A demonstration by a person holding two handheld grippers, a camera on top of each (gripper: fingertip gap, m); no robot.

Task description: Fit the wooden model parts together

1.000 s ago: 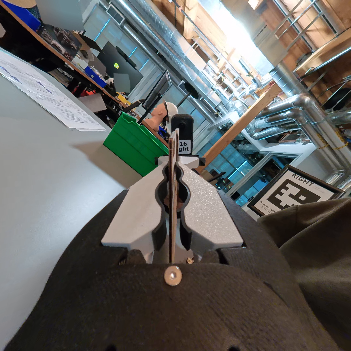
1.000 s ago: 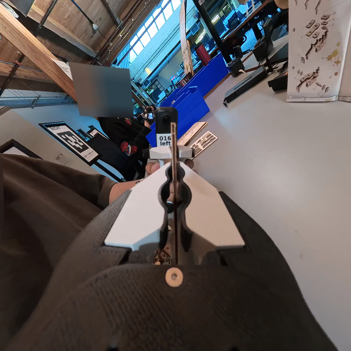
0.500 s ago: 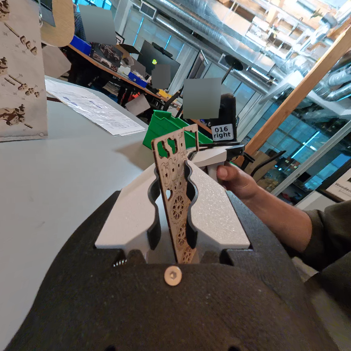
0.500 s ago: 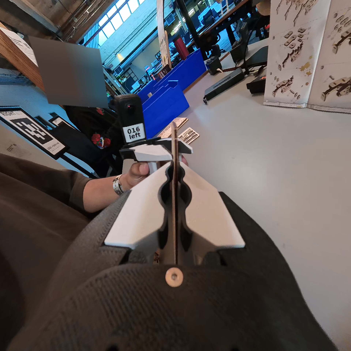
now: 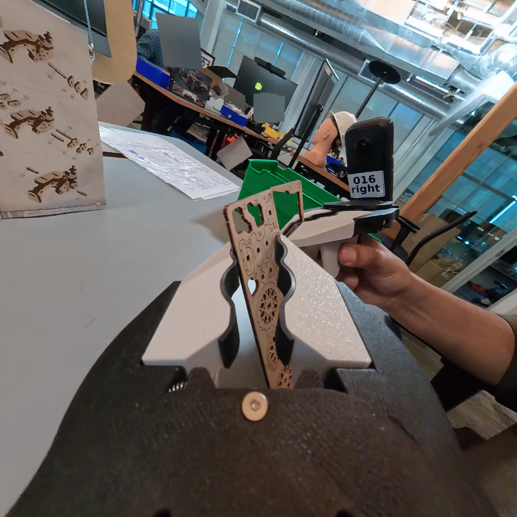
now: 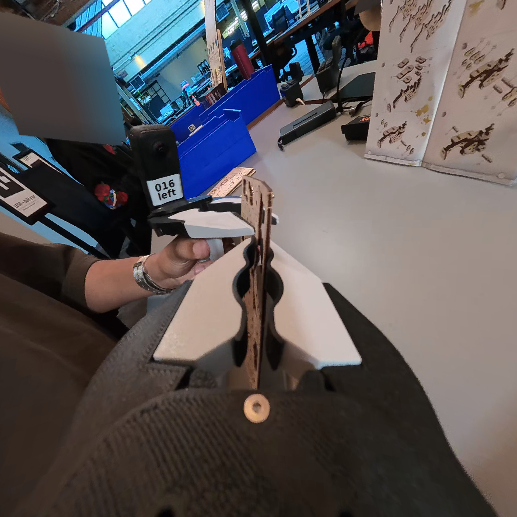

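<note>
Wooden parts sheet (image 5: 263,268) stands on edge between the fingers (image 5: 313,307) of the left gripper (image 5: 256,282), with a visible gap on its left face, so I cannot tell whether that gripper is pinching it or merely framing it. In the right wrist view the same sheet (image 6: 256,251) runs up between the right gripper's (image 6: 256,268) fingers (image 6: 207,316), which sit close on both faces; they seem pressed onto it, though the contact itself is hidden.

As a judgement, the task is at an early stage: the sheet is held in the air above the grey worktop (image 5: 84,265), most of its pieces are unpunched, a few holes gape near its top edge, and no assembled model shows anywhere.

Only the left wrist view shows the sheet's flat face with its gear shapes, the green bin (image 5: 268,179), the loose papers (image 5: 167,165) and the right hand (image 5: 372,268). Only the right wrist view shows more wooden sheets (image 6: 232,184) lying on the worktop beside a blue bin (image 6: 215,156), plus the left hand (image 6: 179,260). Both show the standing instruction sheet (image 6: 447,84).
</note>
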